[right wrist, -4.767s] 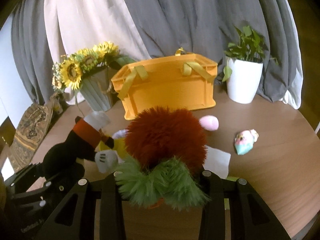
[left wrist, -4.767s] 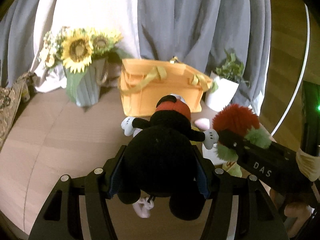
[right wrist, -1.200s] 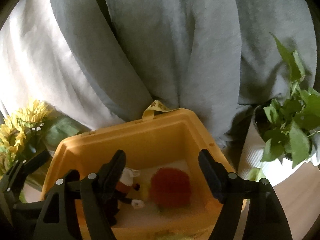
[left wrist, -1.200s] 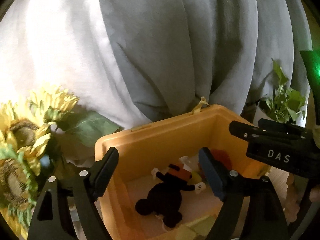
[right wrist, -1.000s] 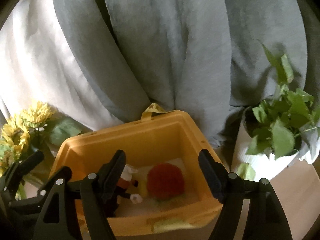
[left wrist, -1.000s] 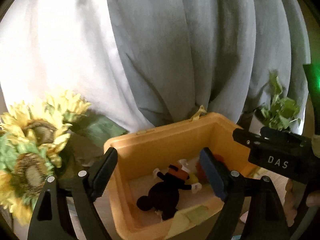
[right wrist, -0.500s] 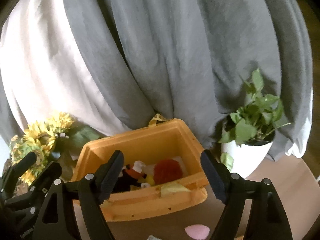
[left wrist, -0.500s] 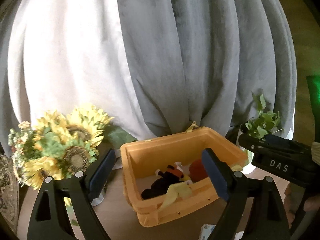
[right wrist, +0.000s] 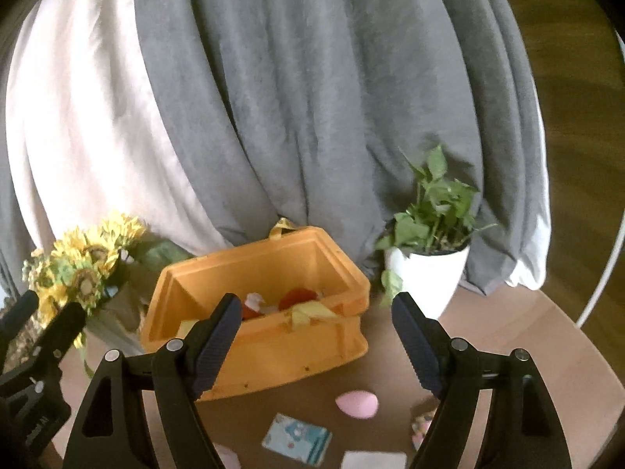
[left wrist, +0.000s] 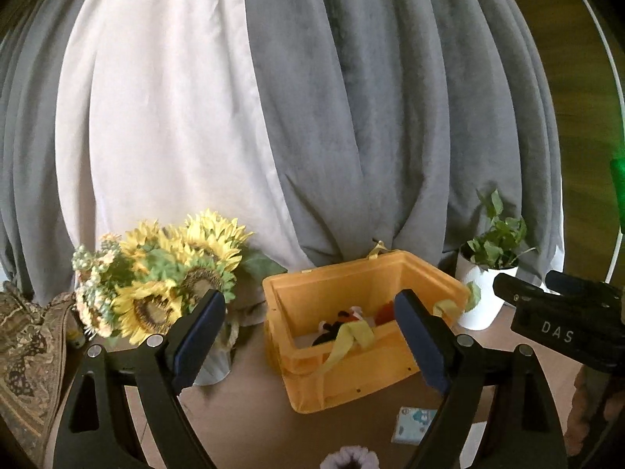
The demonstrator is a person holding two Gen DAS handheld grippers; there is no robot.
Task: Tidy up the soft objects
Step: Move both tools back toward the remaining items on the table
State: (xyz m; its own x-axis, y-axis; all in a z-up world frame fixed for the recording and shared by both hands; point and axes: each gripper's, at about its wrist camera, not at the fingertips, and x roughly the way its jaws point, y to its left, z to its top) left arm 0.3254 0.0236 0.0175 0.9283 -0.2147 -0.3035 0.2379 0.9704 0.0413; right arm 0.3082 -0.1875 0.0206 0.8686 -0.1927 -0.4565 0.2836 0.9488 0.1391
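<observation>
Grey and white curtains back the round wooden table [right wrist: 547, 336]. Both plush toys now lie inside the orange crate [left wrist: 351, 367] at twelve o'clock; the left gripper [left wrist: 308, 336] and right gripper [right wrist: 312, 336] have pulled back, jaws apart and empty. A pink sponge [right wrist: 357, 404] at six o'clock likely comes next.

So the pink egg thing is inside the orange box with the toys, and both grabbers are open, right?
Not quite. The pink egg lies on the table in front of the orange box, as the right wrist view shows. Both grabbers, left and right, are open.
</observation>
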